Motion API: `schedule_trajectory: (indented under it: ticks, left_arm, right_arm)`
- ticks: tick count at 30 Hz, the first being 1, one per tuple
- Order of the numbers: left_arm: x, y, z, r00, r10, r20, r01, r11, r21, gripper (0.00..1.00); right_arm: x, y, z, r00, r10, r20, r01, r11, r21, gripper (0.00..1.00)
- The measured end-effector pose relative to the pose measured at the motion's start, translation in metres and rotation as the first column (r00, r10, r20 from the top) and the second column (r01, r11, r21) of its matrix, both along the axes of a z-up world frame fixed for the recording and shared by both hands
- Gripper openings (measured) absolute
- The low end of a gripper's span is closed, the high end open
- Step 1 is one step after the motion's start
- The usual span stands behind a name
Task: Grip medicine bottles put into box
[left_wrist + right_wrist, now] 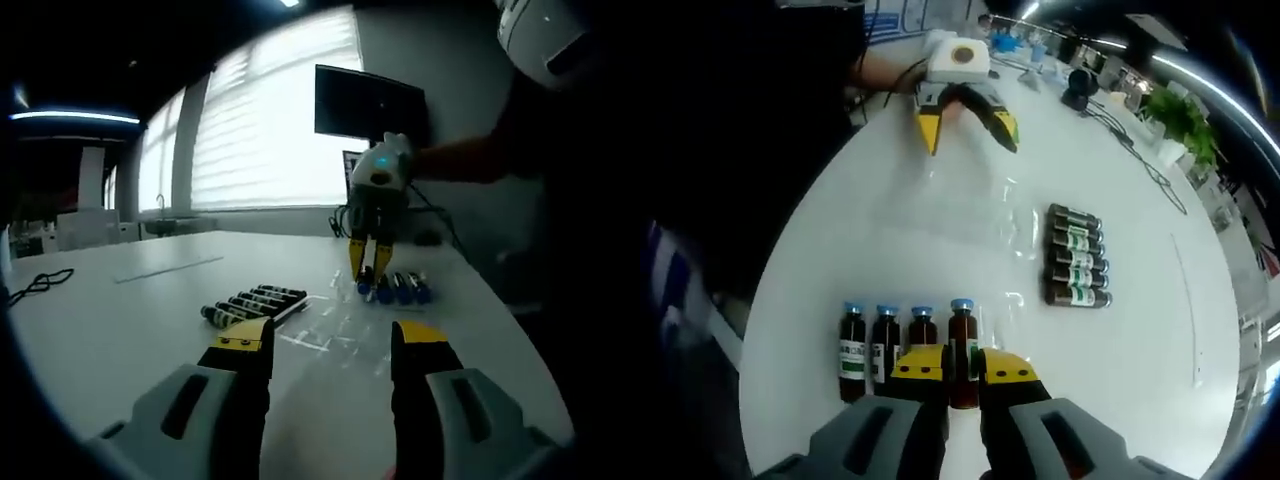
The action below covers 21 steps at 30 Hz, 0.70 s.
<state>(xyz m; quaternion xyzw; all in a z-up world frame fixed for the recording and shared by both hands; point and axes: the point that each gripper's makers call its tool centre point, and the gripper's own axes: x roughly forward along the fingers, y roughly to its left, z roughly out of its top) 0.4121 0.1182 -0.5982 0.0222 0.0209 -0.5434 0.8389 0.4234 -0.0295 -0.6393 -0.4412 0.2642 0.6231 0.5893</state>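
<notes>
1. Right now the step in hand looks like the grab: the right tongs [949, 368] have their jaws drawn narrow around the rightmost of four upright brown bottles [962, 350], the yellow tips pressing its sides low on the body, so I judge it gripped.
2. Just left of those jaws, the other three blue-capped bottles [885, 345] stand in the same row on the white table [940, 220], close beside one another.
3. Ahead and to the right of the right tongs, well apart from the row, a set of dark bottles [1077, 257] lies flat side by side. Whether a clear box or tray holds them I cannot tell; faint glints on the table between could be clear plastic.
4. The left tongs [329, 345] hover over bare table with jaws wide apart and nothing between them. Ahead and slightly left of them lies the flat set of bottles [252, 304].
5. Next, I reckon, comes a straight lift, to clear the neighbour without knocking it, then a carry toward the box, whose exact spot needs confirming first.
</notes>
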Motion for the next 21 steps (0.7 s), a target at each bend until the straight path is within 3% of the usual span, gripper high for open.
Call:
schedule_trajectory:
  ticks: [8,12,15,19,21]
  left_arm:
    - [0.001,-0.001,0.0,1.0,-0.004,-0.01,0.004,1.0,-0.004,0.39]
    - [0.0,-0.001,0.0,1.0,-0.007,-0.013,0.007,1.0,-0.006,0.39]
    - [0.0,-0.001,0.0,1.0,-0.007,-0.014,0.007,1.0,-0.005,0.39]
    - [0.001,-0.001,0.0,1.0,-0.004,-0.016,0.004,1.0,-0.008,0.39]
    - [0.002,0.0,0.0,1.0,-0.001,-0.018,0.001,1.0,-0.009,0.39]
  right_arm:
    - [0.0,-0.003,0.001,1.0,0.0,-0.017,0.0,1.0,-0.003,0.1]
    - [-0.004,0.003,0.016,0.995,-0.066,-0.07,0.07,0.996,0.062,0.11]
    - [-0.002,-0.001,0.021,0.996,-0.084,-0.039,0.086,0.994,0.06,0.11]
    - [0.003,-0.003,0.025,0.992,-0.123,-0.026,0.124,0.989,0.083,0.0]
    - [0.003,-0.003,0.024,0.988,-0.149,-0.041,0.153,0.984,0.093,0.0]
